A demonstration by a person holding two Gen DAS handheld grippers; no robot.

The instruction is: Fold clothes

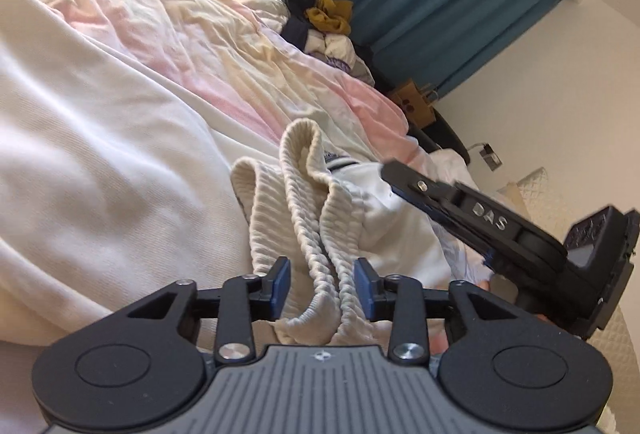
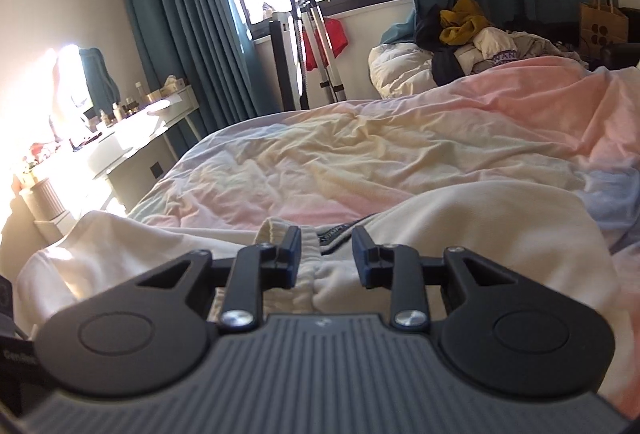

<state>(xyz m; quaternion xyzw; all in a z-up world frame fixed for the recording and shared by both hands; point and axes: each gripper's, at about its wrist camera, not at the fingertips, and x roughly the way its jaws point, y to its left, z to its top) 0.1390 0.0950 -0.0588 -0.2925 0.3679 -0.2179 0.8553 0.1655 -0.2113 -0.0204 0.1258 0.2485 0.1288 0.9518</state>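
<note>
A cream-white sweatshirt [image 1: 100,162] lies on the bed, its ribbed collar [image 1: 304,202] bunched up in front of my left gripper [image 1: 323,284]. The left gripper is open, with the ribbed band lying between its blue pads. My right gripper [image 2: 326,256] is open too, low over the same garment [image 2: 460,234], with the ribbed edge [image 2: 308,266] by its left finger. The right gripper also shows in the left wrist view [image 1: 394,174], its fingers reaching onto the white cloth from the right.
The bed has a rumpled pink and yellow cover [image 2: 380,154]. A pile of clothes [image 2: 472,30] sits at its far end by teal curtains [image 2: 180,14]. A dressing table [image 2: 120,130] stands left of the bed. A paper bag [image 2: 602,22] stands far right.
</note>
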